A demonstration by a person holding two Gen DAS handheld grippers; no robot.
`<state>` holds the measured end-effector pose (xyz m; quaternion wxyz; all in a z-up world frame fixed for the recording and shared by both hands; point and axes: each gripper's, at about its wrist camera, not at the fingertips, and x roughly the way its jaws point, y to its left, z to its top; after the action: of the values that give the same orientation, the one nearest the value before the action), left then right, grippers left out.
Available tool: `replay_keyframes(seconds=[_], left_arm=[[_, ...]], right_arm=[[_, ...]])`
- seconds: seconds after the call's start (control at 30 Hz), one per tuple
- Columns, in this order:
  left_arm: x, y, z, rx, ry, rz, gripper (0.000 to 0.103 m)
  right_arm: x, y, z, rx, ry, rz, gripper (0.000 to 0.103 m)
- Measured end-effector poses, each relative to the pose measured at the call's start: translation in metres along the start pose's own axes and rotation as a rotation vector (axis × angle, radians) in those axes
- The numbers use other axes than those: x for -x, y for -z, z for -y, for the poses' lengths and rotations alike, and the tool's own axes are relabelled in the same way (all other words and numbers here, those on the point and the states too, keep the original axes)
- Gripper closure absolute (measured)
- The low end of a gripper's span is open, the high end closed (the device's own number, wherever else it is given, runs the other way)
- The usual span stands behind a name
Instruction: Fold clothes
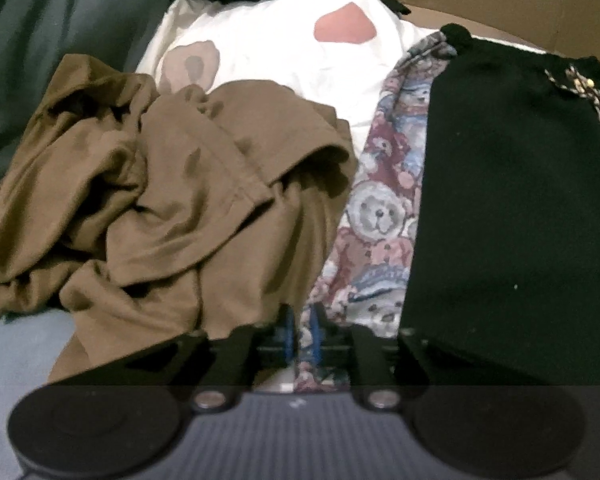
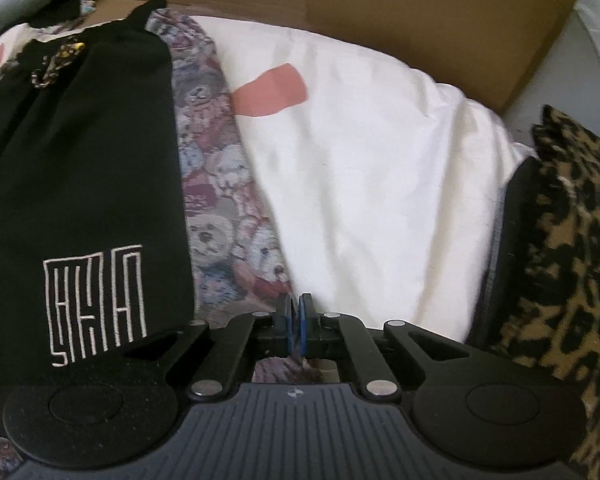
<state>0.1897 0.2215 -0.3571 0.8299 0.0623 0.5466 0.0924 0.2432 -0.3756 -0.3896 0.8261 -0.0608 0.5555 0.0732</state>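
a teddy-bear print garment (image 1: pixel 374 216) lies flat beneath a folded black garment (image 1: pixel 512 208), beside a crumpled brown garment (image 1: pixel 172 208) on white bedding.

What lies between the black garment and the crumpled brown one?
A strip of teddy-bear print fabric separates the black garment from the brown garment; the left wrist view shows it.

We find only one mark close to lettering: a white line-drawn emblem (image 2: pixel 99 305) stitched on the black garment (image 2: pixel 80 152), near its lower edge, left of the teddy-bear cloth (image 2: pixel 220 200). Its maze-like strokes form blocky shapes that we cannot read as letters for certain. We can read nothing else in either view.
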Motion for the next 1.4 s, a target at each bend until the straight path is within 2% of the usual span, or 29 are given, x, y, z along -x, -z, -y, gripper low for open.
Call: replay_keyframes(seconds=[0.17,0.23,0.33,0.47,0.53,0.7,0.77,1.03,1.3,1.4], left_arm=[[0.014,0.010,-0.007,0.019,-0.007,-0.004,0.082],[0.020,0.018,-0.011,0.031,-0.007,-0.007,0.075],[0.025,0.034,-0.015,0.045,-0.008,-0.018,0.074],[0.028,0.054,-0.021,0.084,0.009,-0.026,0.071],[0.027,0.059,-0.023,0.092,0.014,-0.022,0.066],[0.015,0.070,-0.025,0.090,0.009,-0.058,0.066],[0.012,0.074,-0.027,0.085,0.014,-0.065,0.064],[0.016,0.091,-0.044,0.087,-0.004,-0.101,0.066],[0.032,0.111,-0.049,0.100,-0.002,-0.109,0.067],[0.040,0.115,-0.048,0.096,0.002,-0.098,0.067]], right_arm=[[0.022,0.010,0.002,-0.032,0.027,0.045,0.099],[0.033,0.017,0.000,-0.047,0.006,0.073,0.098],[0.045,0.029,-0.009,-0.048,-0.021,0.098,0.098],[0.049,0.047,-0.025,-0.038,-0.058,0.086,0.098],[0.048,0.057,-0.030,-0.050,-0.067,0.068,0.098],[0.043,0.080,-0.036,-0.065,-0.059,0.031,0.097],[0.040,0.089,-0.034,-0.083,-0.057,0.018,0.092],[0.045,0.106,-0.025,-0.124,-0.046,-0.009,0.092],[0.051,0.110,-0.033,-0.142,-0.015,-0.077,0.089],[0.063,0.109,-0.034,-0.167,-0.032,-0.064,0.085]])
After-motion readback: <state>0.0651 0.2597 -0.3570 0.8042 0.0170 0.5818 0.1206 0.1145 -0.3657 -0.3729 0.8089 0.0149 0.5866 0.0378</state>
